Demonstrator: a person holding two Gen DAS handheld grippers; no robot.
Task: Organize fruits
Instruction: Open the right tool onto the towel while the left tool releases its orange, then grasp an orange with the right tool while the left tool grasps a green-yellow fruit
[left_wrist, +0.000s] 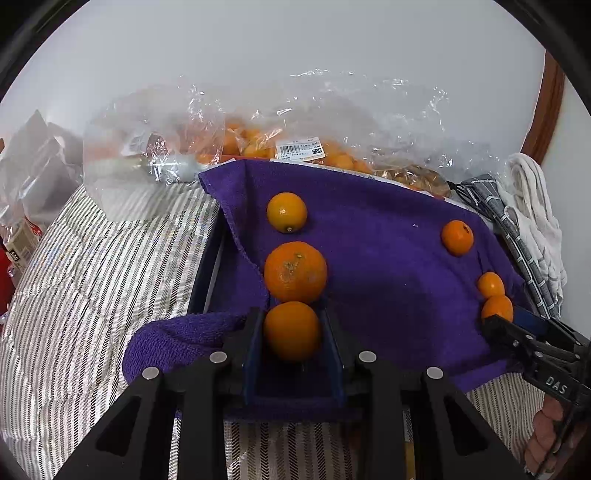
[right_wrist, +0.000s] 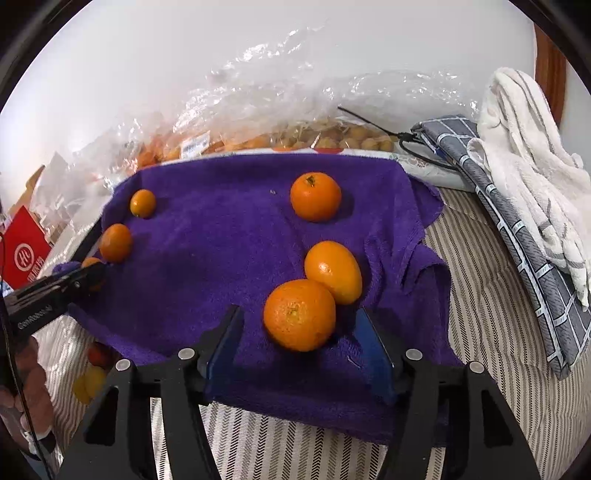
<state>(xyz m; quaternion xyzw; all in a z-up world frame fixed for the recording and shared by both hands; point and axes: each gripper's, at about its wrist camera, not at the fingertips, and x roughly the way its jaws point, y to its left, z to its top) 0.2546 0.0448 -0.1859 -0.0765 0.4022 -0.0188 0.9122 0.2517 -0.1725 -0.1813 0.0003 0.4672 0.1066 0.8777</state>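
The left gripper (left_wrist: 291, 332) has its jaws clamped on an orange (left_wrist: 291, 330) at the near left edge of the purple towel (left_wrist: 388, 258). Two more oranges (left_wrist: 295, 272) lie in a line just beyond it. The right gripper (right_wrist: 299, 332) has its jaws apart around another orange (right_wrist: 299, 314), not touching it, with a kumquat-shaped fruit (right_wrist: 333, 271) touching that orange on its far right. A clear plastic bag of fruit (left_wrist: 314, 147) lies behind the towel.
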